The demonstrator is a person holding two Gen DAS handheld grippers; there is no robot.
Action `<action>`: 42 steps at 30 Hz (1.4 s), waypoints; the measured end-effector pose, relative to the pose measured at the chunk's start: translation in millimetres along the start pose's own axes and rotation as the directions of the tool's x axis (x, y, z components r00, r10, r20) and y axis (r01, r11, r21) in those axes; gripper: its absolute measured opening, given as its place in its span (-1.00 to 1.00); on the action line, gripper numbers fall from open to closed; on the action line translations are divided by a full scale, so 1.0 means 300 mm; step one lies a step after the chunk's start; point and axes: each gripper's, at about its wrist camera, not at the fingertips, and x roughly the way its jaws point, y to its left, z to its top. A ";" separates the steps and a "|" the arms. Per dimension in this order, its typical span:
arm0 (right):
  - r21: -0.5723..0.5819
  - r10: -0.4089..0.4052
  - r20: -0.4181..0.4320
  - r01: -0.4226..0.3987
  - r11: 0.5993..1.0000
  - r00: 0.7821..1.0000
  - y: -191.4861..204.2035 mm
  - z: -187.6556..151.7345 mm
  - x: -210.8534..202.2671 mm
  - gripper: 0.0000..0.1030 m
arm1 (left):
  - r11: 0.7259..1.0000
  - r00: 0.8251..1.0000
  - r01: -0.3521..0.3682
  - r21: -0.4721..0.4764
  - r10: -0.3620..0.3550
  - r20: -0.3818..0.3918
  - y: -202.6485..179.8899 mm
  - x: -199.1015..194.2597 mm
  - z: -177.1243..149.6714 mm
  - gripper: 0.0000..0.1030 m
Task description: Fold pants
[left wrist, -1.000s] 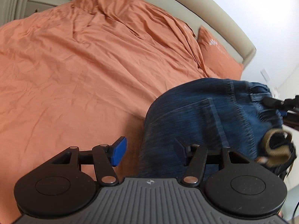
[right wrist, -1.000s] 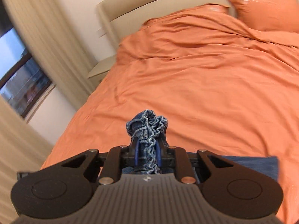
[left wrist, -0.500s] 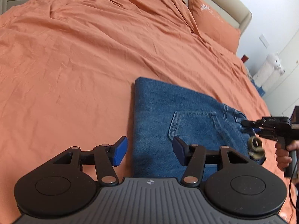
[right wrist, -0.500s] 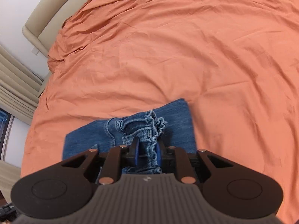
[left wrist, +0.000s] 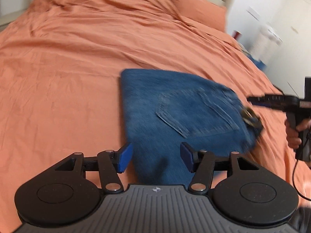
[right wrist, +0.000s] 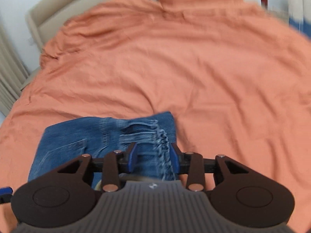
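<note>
The left gripper [left wrist: 155, 158] stood wide open above the folded jeans [left wrist: 175, 114] on the bed cover [left wrist: 68, 68]. The right gripper [right wrist: 152, 158] was half open, holding nothing, its fingers on both sides of the waistband.

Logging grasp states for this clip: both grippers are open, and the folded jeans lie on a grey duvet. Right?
Not quite. The duvet is orange, not grey, as the right wrist view shows. The rest holds: the left gripper and right gripper are open, and the folded jeans lie on it.

Orange-covered bed [left wrist: 68, 68]; folded jeans [left wrist: 175, 112] and pillow [left wrist: 196, 9] lie on it.
</note>
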 end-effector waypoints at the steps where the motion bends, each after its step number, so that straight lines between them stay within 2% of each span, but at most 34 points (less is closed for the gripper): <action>1: -0.018 0.011 0.032 -0.010 1.000 0.999 0.018 -0.034 -0.045 -0.35 | 1.000 1.000 0.002 0.027 -0.002 -0.007 -0.019 -0.015 -0.016 0.42; 3: -0.051 0.046 0.074 -0.042 0.998 0.996 0.055 -0.107 -0.113 -0.36 | 0.997 1.000 -0.015 0.076 0.016 -0.019 -0.061 -0.032 -0.056 0.55; 6: -0.136 0.034 0.117 -0.018 0.991 0.993 0.116 -0.184 -0.144 -0.36 | 0.978 0.990 -0.129 0.163 0.135 -0.026 -0.128 -0.021 -0.122 0.56; 8: -0.156 0.031 0.097 -0.015 0.988 0.995 0.136 -0.202 -0.129 -0.37 | 0.963 0.980 -0.190 0.191 0.198 -0.024 -0.151 0.001 -0.152 0.55; 10: -0.151 0.027 0.068 -0.017 0.988 0.997 0.134 -0.212 -0.107 -0.37 | 0.959 0.974 -0.213 0.186 0.223 -0.034 -0.150 0.034 -0.169 0.52; 12: -0.146 -0.013 0.033 0.017 0.989 0.999 0.127 -0.220 -0.068 -0.42 | 0.960 0.969 -0.228 0.163 0.240 -0.056 -0.135 0.073 -0.173 0.45; 13: -0.148 -0.032 0.017 0.034 0.988 0.999 0.124 -0.221 -0.051 -0.42 | 0.961 0.969 -0.230 0.150 0.241 -0.055 -0.122 0.083 -0.169 0.28; 14: -0.157 -0.049 0.005 0.049 0.986 0.999 0.121 -0.224 -0.028 -0.43 | 0.966 0.973 -0.218 0.137 0.226 -0.044 -0.115 0.081 -0.169 0.19; 15: -0.163 -0.066 -0.007 0.064 0.985 0.998 0.120 -0.226 -0.011 -0.47 | 0.970 0.977 -0.207 0.128 0.213 -0.033 -0.113 0.075 -0.168 -0.01; 16: -0.160 -0.075 -0.023 0.070 0.985 0.997 0.115 -0.226 0.003 -0.47 | 0.973 0.980 -0.196 0.124 0.199 -0.017 -0.116 0.060 -0.169 -0.34; 17: -0.155 -0.079 -0.037 0.073 0.985 0.996 0.109 -0.223 0.015 -0.49 | 0.975 0.982 -0.188 0.122 0.189 0.001 -0.121 0.040 -0.168 -0.41; 19: -0.143 -0.084 -0.055 0.076 0.987 0.995 0.103 -0.217 0.027 -0.52 | 0.975 0.983 -0.181 0.131 0.175 0.049 -0.135 0.001 -0.165 -0.74; 22: -0.143 -0.097 -0.067 0.086 0.986 0.993 0.111 -0.207 0.034 -0.52 | 0.971 0.980 -0.193 0.143 0.185 0.067 -0.155 -0.030 -0.157 -0.75; 25: -0.153 -0.109 -0.071 0.097 0.983 0.992 0.123 -0.207 0.035 -0.52 | 0.970 0.979 -0.202 0.137 0.204 -0.002 -0.139 0.018 -0.163 -0.78; 31: -0.165 -0.115 -0.095 0.098 0.981 0.989 0.126 -0.212 0.052 -0.53 | 0.984 0.973 -0.181 0.005 0.179 -0.145 -0.049 0.118 -0.191 -0.77; 40: -0.172 -0.127 -0.127 0.104 0.980 0.984 0.122 -0.204 0.078 -0.53 | 0.986 0.966 -0.163 -0.041 0.151 -0.210 -0.049 0.065 -0.164 -0.71; 42: -0.174 -0.131 -0.133 0.107 0.979 0.982 0.123 -0.203 0.077 -0.53 | 0.979 0.956 -0.200 -0.033 0.188 -0.225 -0.045 0.051 -0.174 -0.76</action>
